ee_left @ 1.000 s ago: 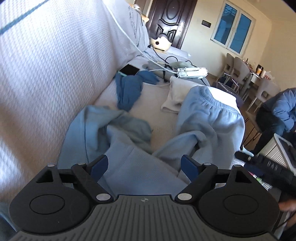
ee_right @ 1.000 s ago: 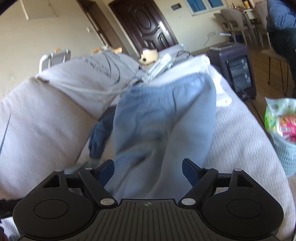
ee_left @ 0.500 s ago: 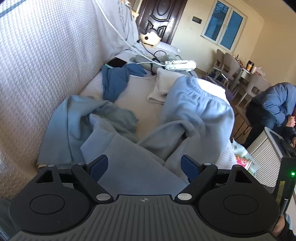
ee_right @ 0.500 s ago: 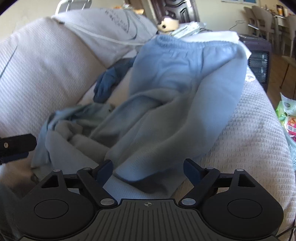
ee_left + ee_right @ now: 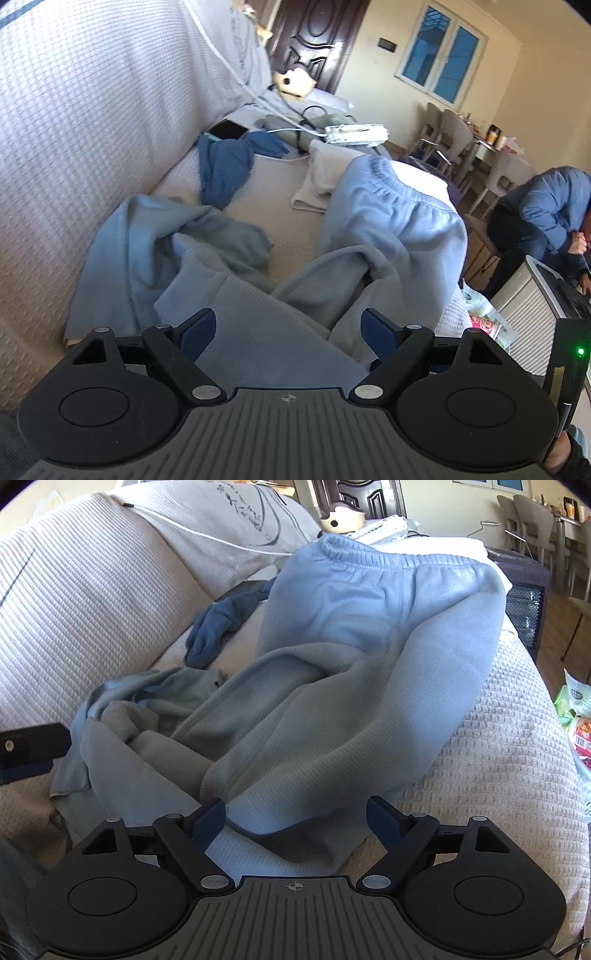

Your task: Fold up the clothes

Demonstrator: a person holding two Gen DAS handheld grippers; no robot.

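Light-blue sweatpants (image 5: 369, 657) lie crumpled beneath both wide-open tools, left (image 5: 288, 328) and right (image 5: 295, 816)

Light blue sweatpants (image 5: 391, 236) lie unfolded and rumpled across the sofa seat, elastic waistband at the far end, one leg bunched near the backrest, beside a crumpled dark blue garment (image 5: 221, 170) farther back.

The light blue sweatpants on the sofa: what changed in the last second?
The right gripper swung down from the waistband toward the rumpled legs of the light blue sweatpants, jaws open, gripping nothing. The left gripper barely shifted, also open. The sweatpants, dark blue garment and sofa stayed put.
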